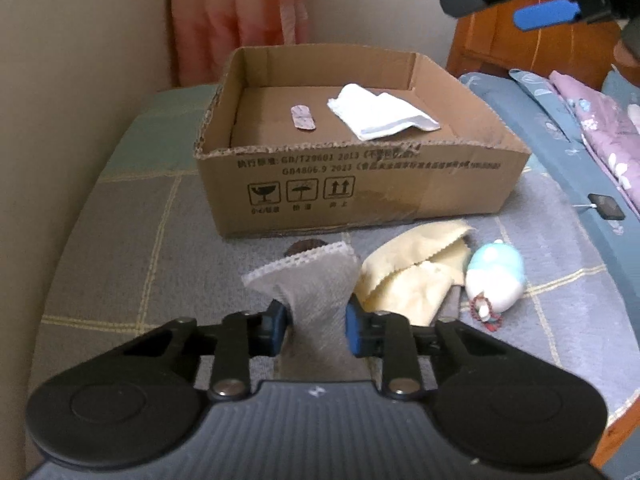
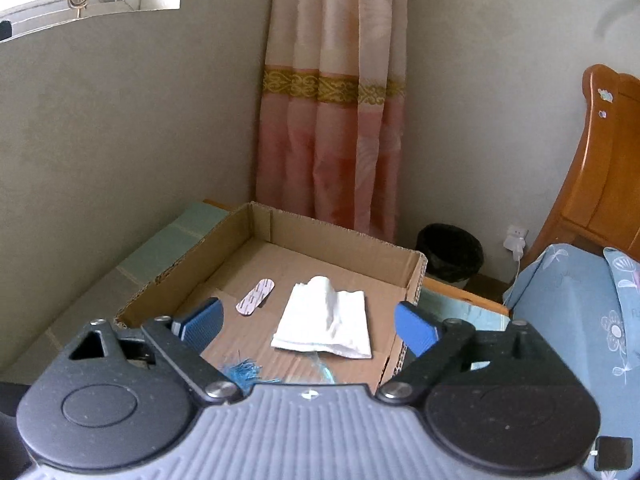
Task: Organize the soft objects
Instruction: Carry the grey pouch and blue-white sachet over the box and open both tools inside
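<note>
Pinching a grey cloth (image 1: 316,280) before the box (image 1: 352,184), left gripper (image 1: 316,322), right gripper (image 2: 308,322) spread empty above the box, tissue (image 2: 328,324) inside.

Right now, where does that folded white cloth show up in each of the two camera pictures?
Left wrist view: the white cloth lies in the cardboard box, toward its right rear.
Right wrist view: the white cloth lies low in the middle, on the box floor.
Shared landmark: the small pinkish strip just left of it.

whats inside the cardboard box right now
Inside the cardboard box lie a folded white cloth and a small pale strip on the bare floor. Its near wall hides the closest part in the left wrist view.
</note>
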